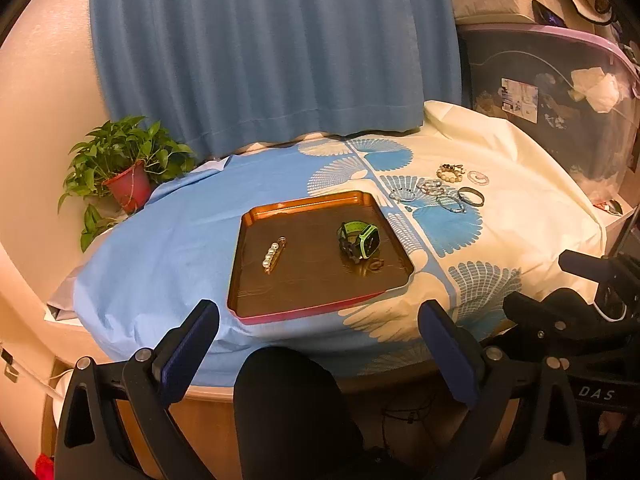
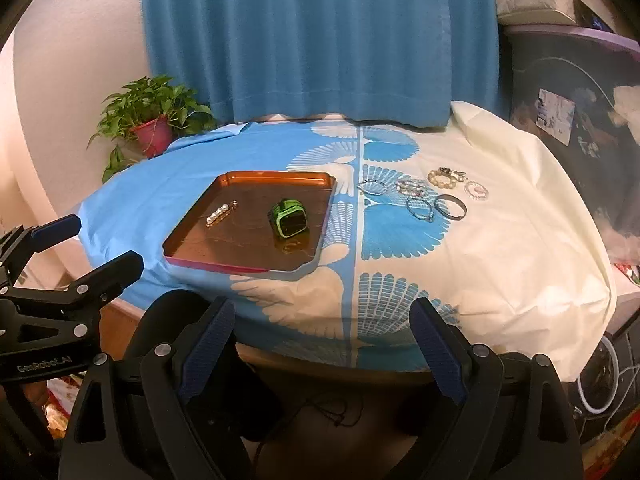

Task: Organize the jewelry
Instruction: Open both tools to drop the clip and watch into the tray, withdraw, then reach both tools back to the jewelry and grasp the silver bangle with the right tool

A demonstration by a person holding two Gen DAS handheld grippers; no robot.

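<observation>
Nearest, left gripper (image 1: 319, 342) spread wide with nothing between its blue pads, hanging just short of the near edge of the table (image 1: 280, 390); right gripper (image 2: 322, 342) likewise wide and empty, at that same edge. Below and between the left gripper's fingers, a dark knee (image 1: 288, 408). Just ahead of the left gripper, lying on the blue-and-cream cloth (image 1: 160, 248), a copper tray (image 1: 256, 280) with a pink near rim; ahead and left of the right gripper in its own view. Inside the tray, a pearl clip (image 1: 273, 255) toward the left and a green watch (image 1: 361, 241) toward the right, well apart. Farther ahead and right of both grippers, beyond the tray, a cluster of bracelets (image 2: 424, 196) lying close together on the cloth, a dark bangle (image 2: 451, 207) among them. Farthest, a potted plant (image 1: 124, 168) off to the left and a blue curtain (image 1: 272, 48) behind the table.
</observation>
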